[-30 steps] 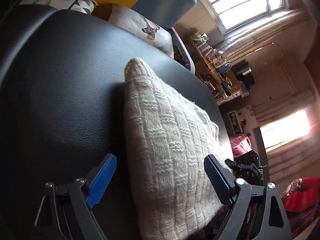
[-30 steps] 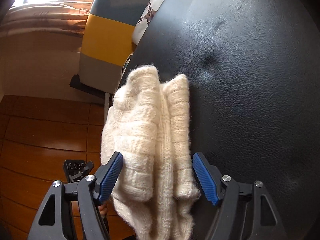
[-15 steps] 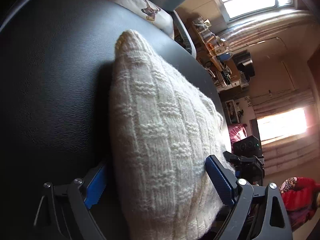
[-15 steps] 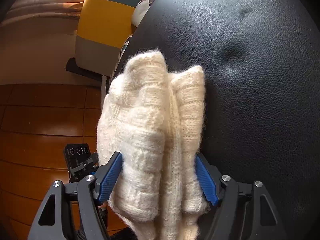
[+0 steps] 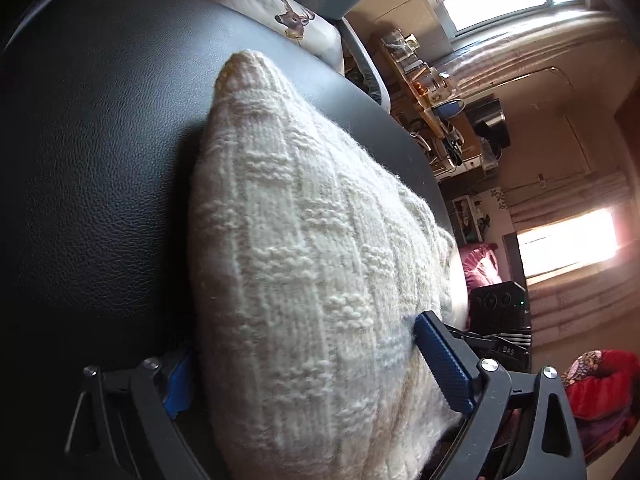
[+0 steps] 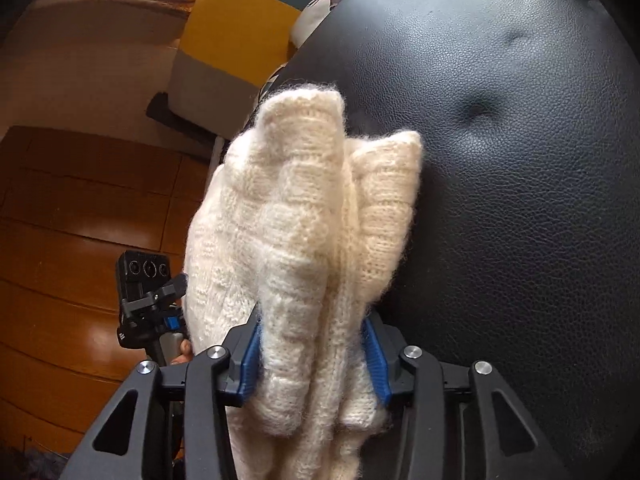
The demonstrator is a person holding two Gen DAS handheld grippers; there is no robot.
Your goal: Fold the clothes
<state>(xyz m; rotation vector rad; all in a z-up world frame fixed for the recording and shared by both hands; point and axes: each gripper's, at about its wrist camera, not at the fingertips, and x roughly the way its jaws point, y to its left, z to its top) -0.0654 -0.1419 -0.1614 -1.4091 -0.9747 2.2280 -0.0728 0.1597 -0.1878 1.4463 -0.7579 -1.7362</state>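
A cream knitted sweater (image 5: 312, 260) lies folded in a thick bundle on a black leather seat (image 5: 100, 160). My left gripper (image 5: 308, 372) straddles one end of it, blue pads wide apart on either side of the knit, still open. In the right wrist view the sweater (image 6: 304, 240) shows its stacked layers, and my right gripper (image 6: 312, 360) is shut on that end, pads pressing into the wool. The left gripper (image 6: 152, 312) shows past the bundle's far edge, with a bit of the hand holding it. The seat (image 6: 520, 200) has button dimples.
A deer-print cushion (image 5: 288, 20) and a yellow and blue chair back (image 6: 236, 32) stand behind the seat. Wooden floor (image 6: 80, 220) lies beyond the seat's edge. A cluttered shelf (image 5: 440, 112) and a red cloth heap (image 5: 596, 388) are off to the side.
Both grippers moved forward over the sweater's ends. The right gripper's pads closed onto the bundle. The left gripper's pads stayed wide apart.
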